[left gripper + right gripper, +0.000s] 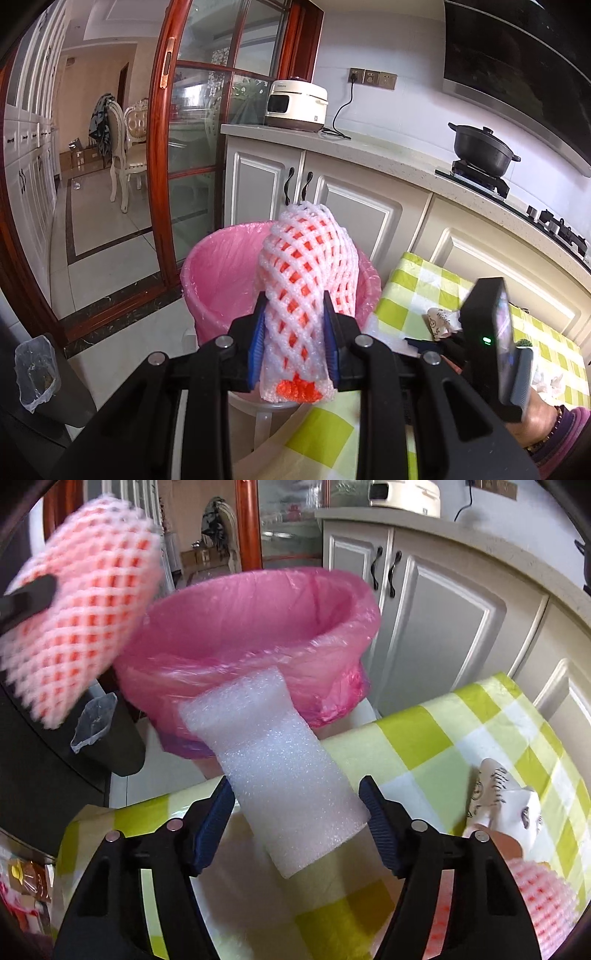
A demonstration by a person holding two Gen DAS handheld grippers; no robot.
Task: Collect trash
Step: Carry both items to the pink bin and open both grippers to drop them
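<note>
My left gripper (294,325) is shut on a white and orange foam fruit net (308,269) and holds it up in front of the pink-lined trash bin (218,273). The net also shows blurred at the upper left of the right wrist view (81,602). My right gripper (297,812) is open around a white foam sheet (273,760) that lies on the table edge and points toward the bin (258,627). The pads stand apart from the sheet's sides.
The table has a green and white checked cloth (443,738). A crumpled printed wrapper (506,801) and another foam net (543,897) lie at its right. White kitchen cabinets (351,206) stand behind the bin. A small dark bin with a clear liner (99,731) sits left.
</note>
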